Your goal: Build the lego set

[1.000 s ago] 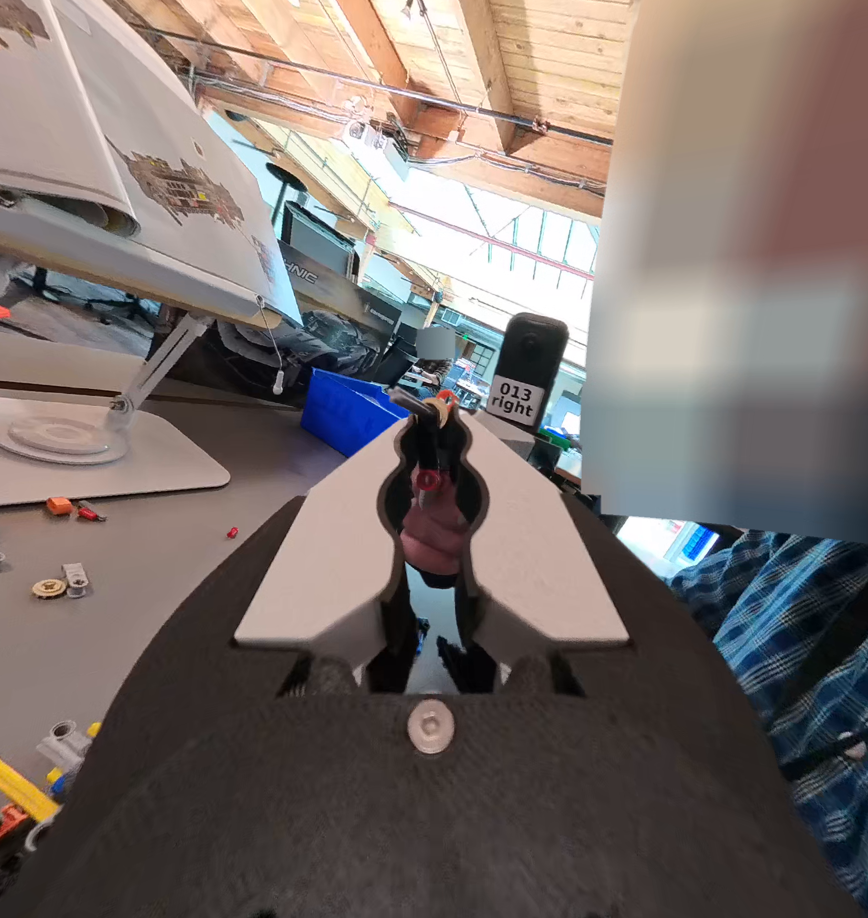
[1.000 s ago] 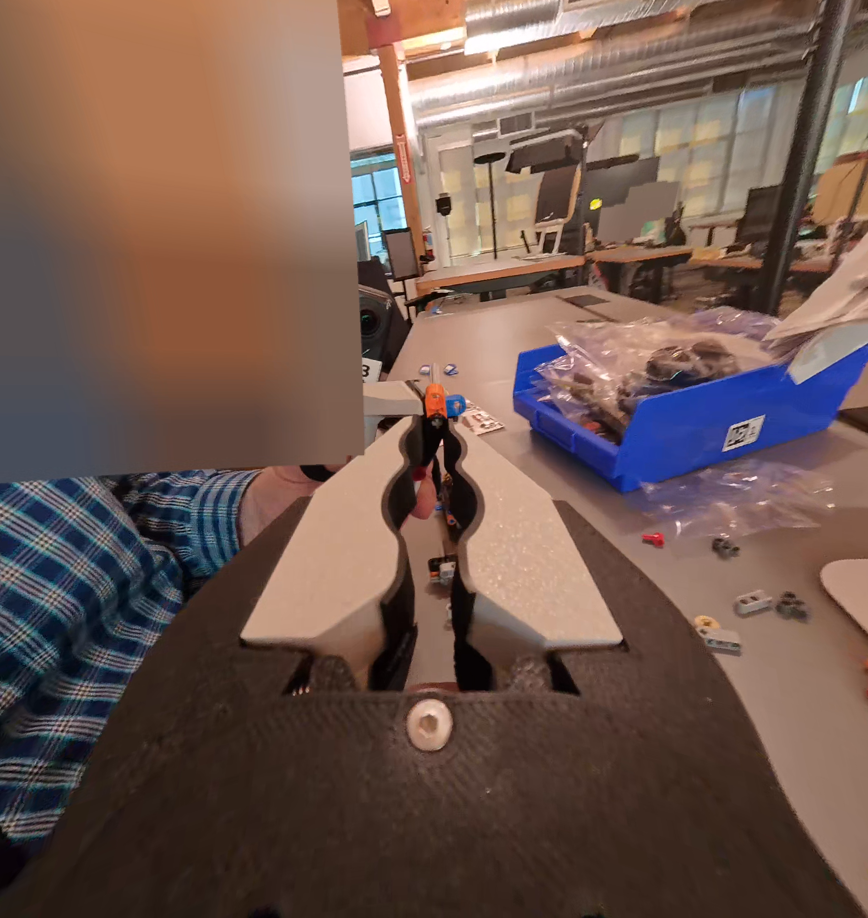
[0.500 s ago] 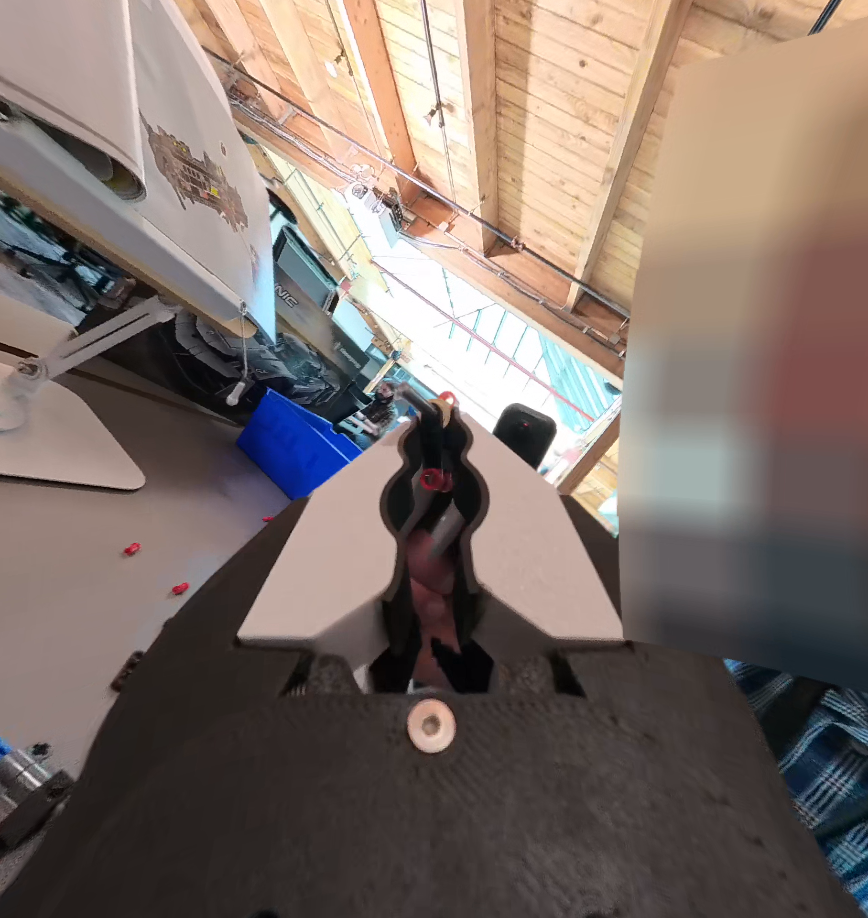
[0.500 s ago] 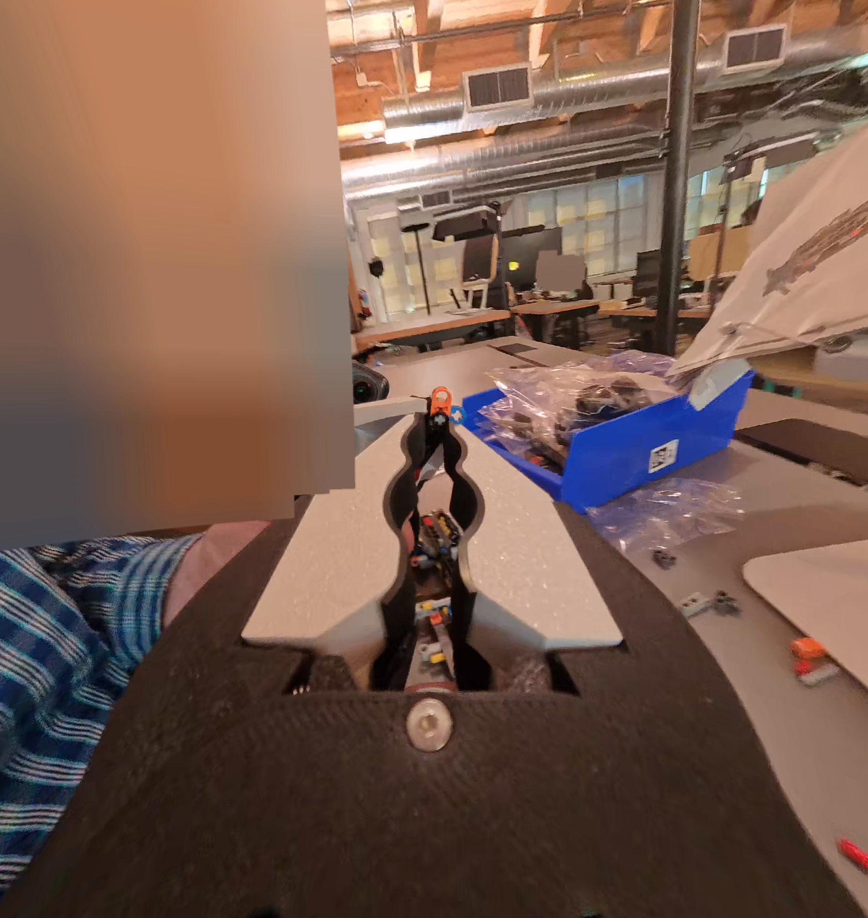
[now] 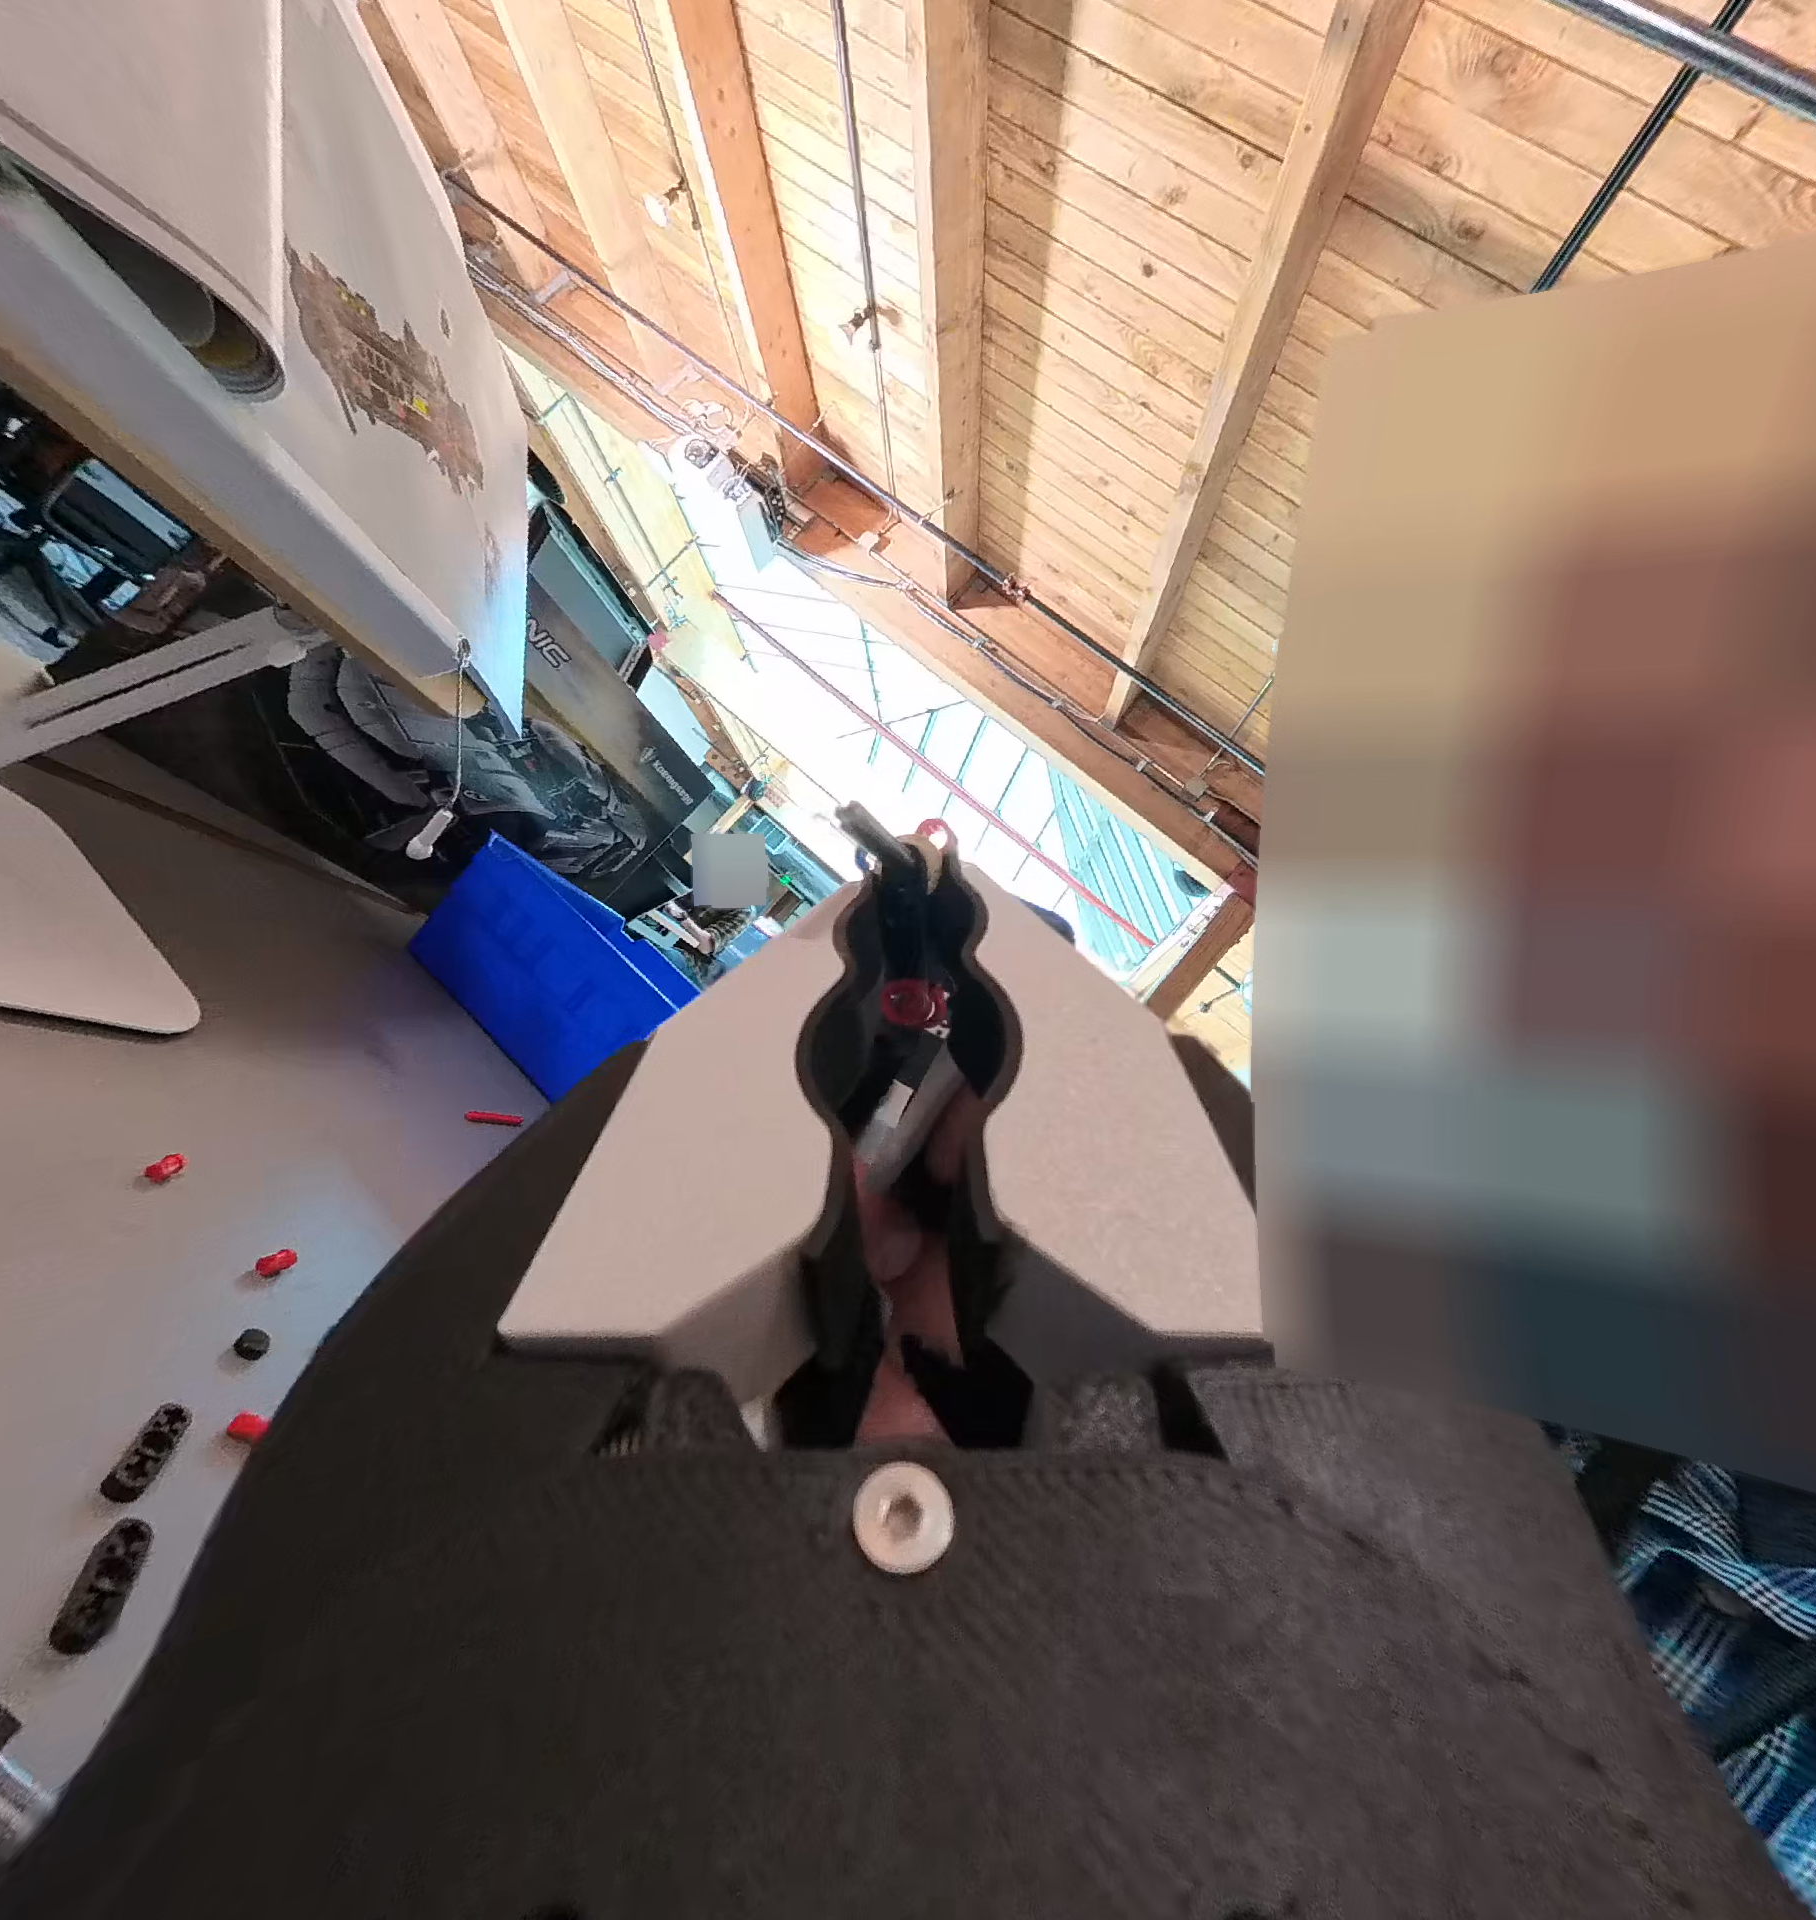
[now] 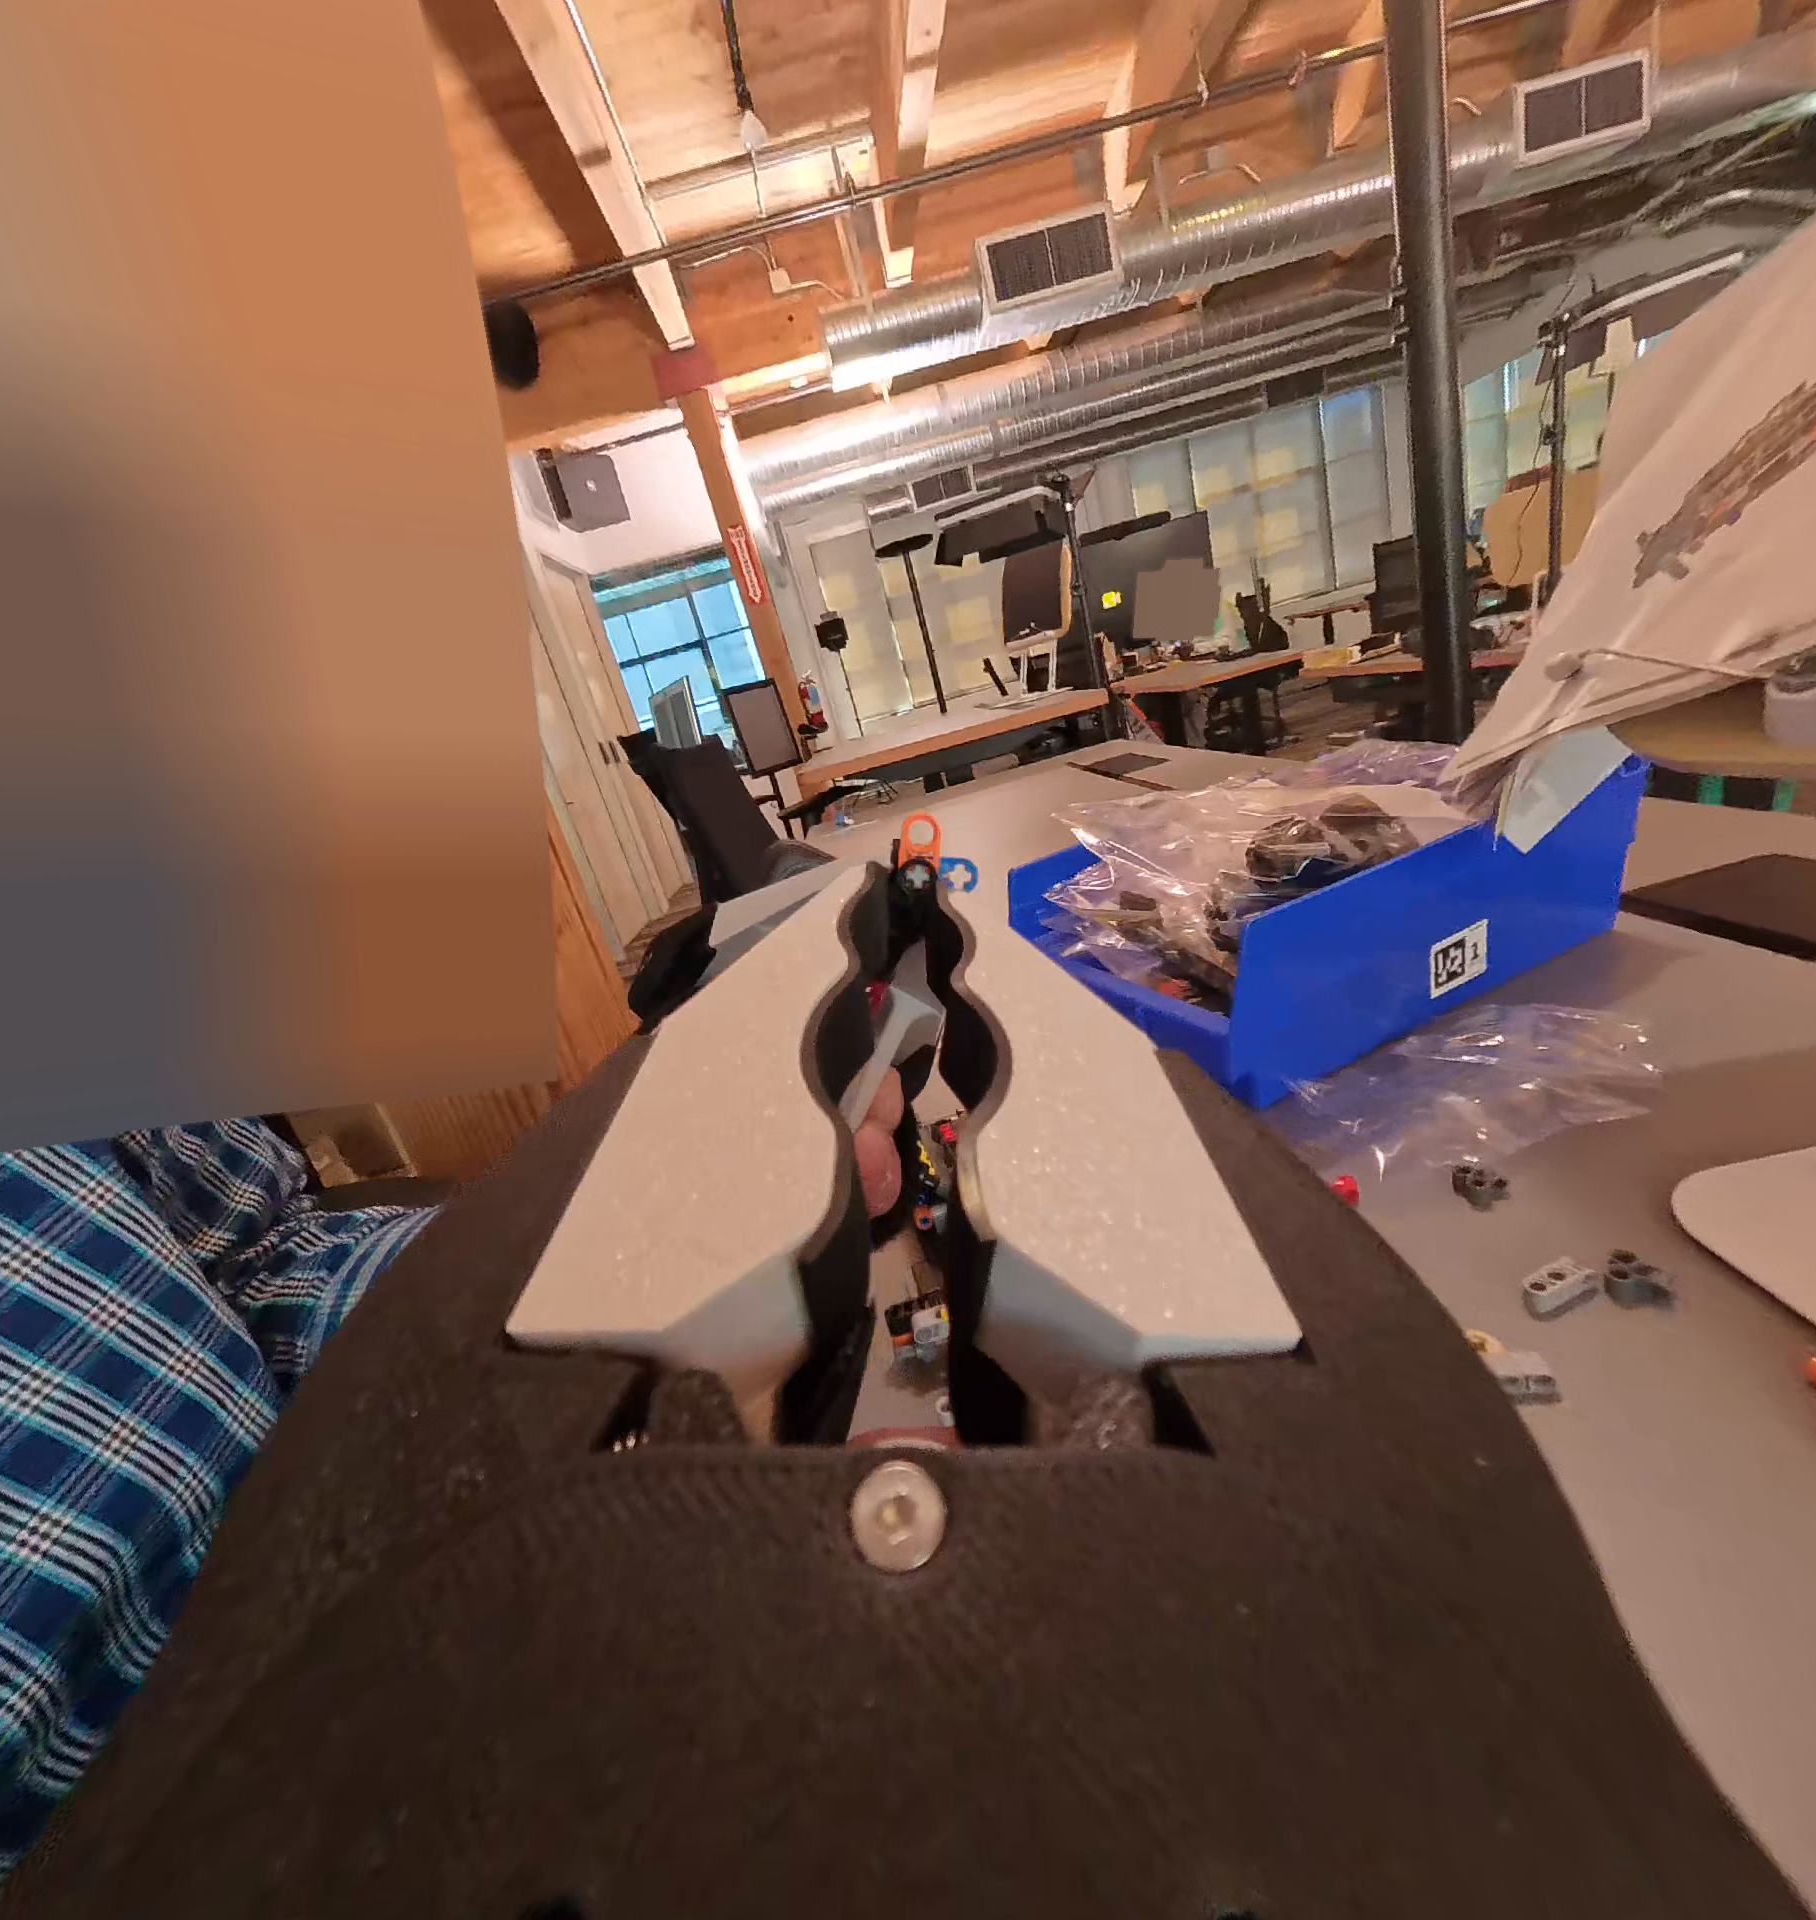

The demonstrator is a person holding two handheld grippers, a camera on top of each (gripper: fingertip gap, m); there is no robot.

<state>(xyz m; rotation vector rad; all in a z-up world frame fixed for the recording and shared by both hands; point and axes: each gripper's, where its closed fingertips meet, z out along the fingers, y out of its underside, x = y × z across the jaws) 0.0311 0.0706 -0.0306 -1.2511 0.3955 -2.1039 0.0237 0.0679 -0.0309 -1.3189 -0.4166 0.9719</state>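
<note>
Since a second ago I've tipped both tongs upward: the left wrist view now takes in mostly the plank ceiling, and the table has slid low in both views.

Going left to right in the left view: the instruction booklet (image 5: 384, 343) sits propped on its white stand, angled, I judge, so I can read it while working. Below it small red pins (image 5: 275, 1262) and black perforated beams (image 5: 145, 1437) lie scattered on the grey table (image 5: 291, 1039), with the blue bin (image 5: 540, 966) behind them. My left gripper (image 5: 909, 868) is pinched on a slim black lego axle piece (image 5: 883, 836) carrying a red bush, held up in the air.

In the right view, my right gripper (image 6: 916, 878) is clamped on a small lego assembly (image 6: 920, 847), a black cross-holed connector with an orange lift-arm on top and a blue part behind. I judge I am holding the two parts raised and close together to mate them, though the actual joint is not visible. Further right the glossy blue bin (image 6: 1403, 935) holds crinkled clear bags of parts, and loose grey connectors (image 6: 1590, 1283) rest near the stand's smooth white base (image 6: 1797, 1236).
</note>
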